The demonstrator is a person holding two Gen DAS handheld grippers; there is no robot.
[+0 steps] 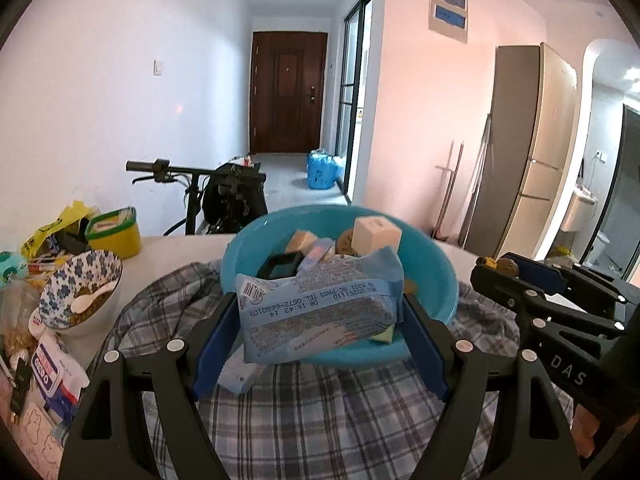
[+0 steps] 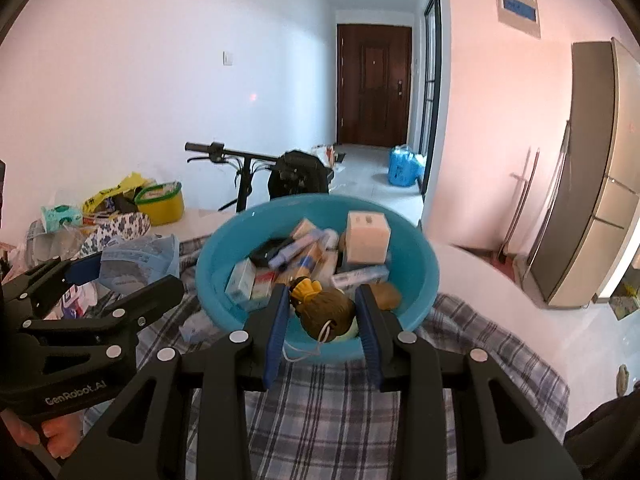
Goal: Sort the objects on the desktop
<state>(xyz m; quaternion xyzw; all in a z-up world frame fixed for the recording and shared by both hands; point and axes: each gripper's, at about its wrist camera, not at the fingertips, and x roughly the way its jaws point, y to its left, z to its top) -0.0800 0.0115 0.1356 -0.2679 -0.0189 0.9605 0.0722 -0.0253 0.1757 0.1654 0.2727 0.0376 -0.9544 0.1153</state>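
At the left edge of the white table (image 1: 176, 248) sits a clutter of packets: a yellow plastic bag (image 1: 60, 224), a yellow tub with a green lid (image 1: 114, 232), and a blue-flowered bowl (image 1: 80, 292) with a white spoon (image 1: 90, 300) lying in it. A red-and-blue labelled packet (image 1: 52, 372) lies nearer the front-left corner.

A grey checked cloth (image 1: 320, 412) covers the middle of the table, and on it stands a blue basin (image 1: 436, 276), already piled with small boxes and tubes, a pale square box (image 2: 367, 238) standing tallest among them.

The left gripper (image 1: 320, 316) is clamped on a light blue printed packet (image 1: 320, 300), its blue pads pressing the packet's two ends; the packet hangs in front of the basin's near rim, clear of the cloth. A white tube (image 1: 240, 376) lies on the cloth just under it.

To the right, the right gripper (image 2: 324, 312) pinches a small brown plush toy (image 2: 326, 312) with a yellow topknot and a white loop of cord, held over the basin's near rim.

Past the table's far edge stand a scooter's handlebar (image 1: 160, 168) and a black bag (image 1: 236, 196).
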